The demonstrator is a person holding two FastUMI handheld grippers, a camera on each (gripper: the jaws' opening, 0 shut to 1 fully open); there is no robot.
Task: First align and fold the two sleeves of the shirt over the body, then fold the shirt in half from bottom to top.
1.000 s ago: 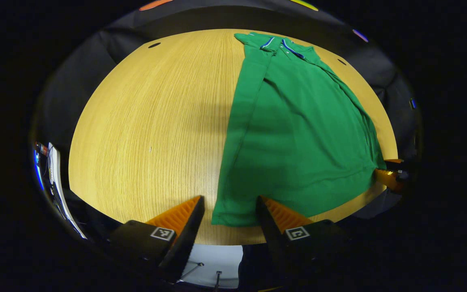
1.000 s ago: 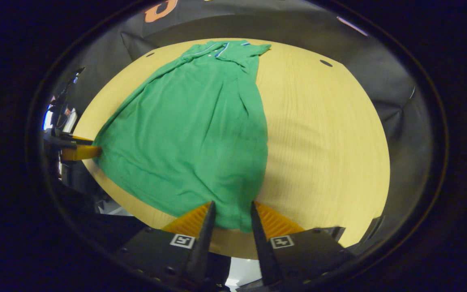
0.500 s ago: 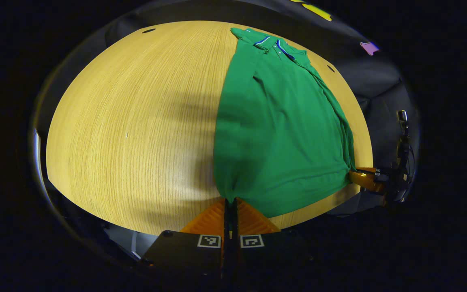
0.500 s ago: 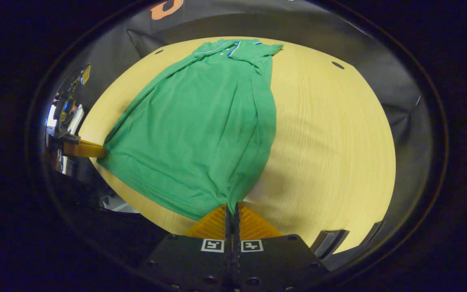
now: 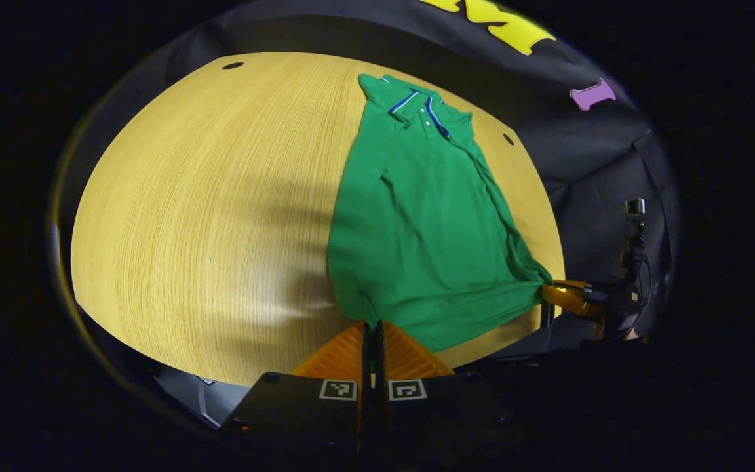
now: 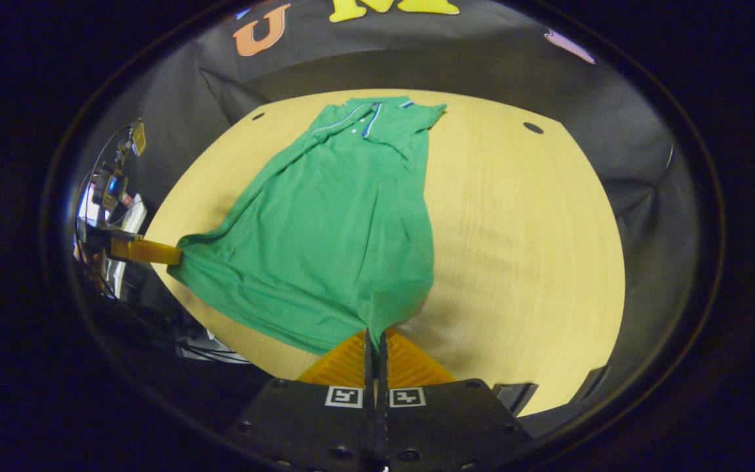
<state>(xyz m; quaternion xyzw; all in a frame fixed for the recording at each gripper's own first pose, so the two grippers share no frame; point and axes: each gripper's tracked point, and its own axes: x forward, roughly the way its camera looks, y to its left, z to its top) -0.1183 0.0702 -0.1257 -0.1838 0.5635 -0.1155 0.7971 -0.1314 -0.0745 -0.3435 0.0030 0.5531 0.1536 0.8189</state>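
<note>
A soft green polo shirt [image 5: 417, 223] lies lengthwise on the wood-grain surface [image 5: 207, 196], collar toward the frame's top. Left tool [image 5: 371, 326] and right tool [image 6: 374, 332] each pinch a bottom hem corner, puckering the cloth.

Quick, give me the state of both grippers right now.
Left gripper: closed, pinching a bottom corner of the green shirt.
Right gripper: closed, pinching the other bottom corner of the shirt.

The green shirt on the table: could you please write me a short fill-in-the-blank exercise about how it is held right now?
1. Both sleeves of the green shirt are already ____ over its body.
2. The left gripper is shut on the shirt's bottom ____.
3. The right gripper holds the other bottom ____.
4. The collar lies at the ____ end of the wooden table.

Missing words: folded; corner; corner; far
</note>
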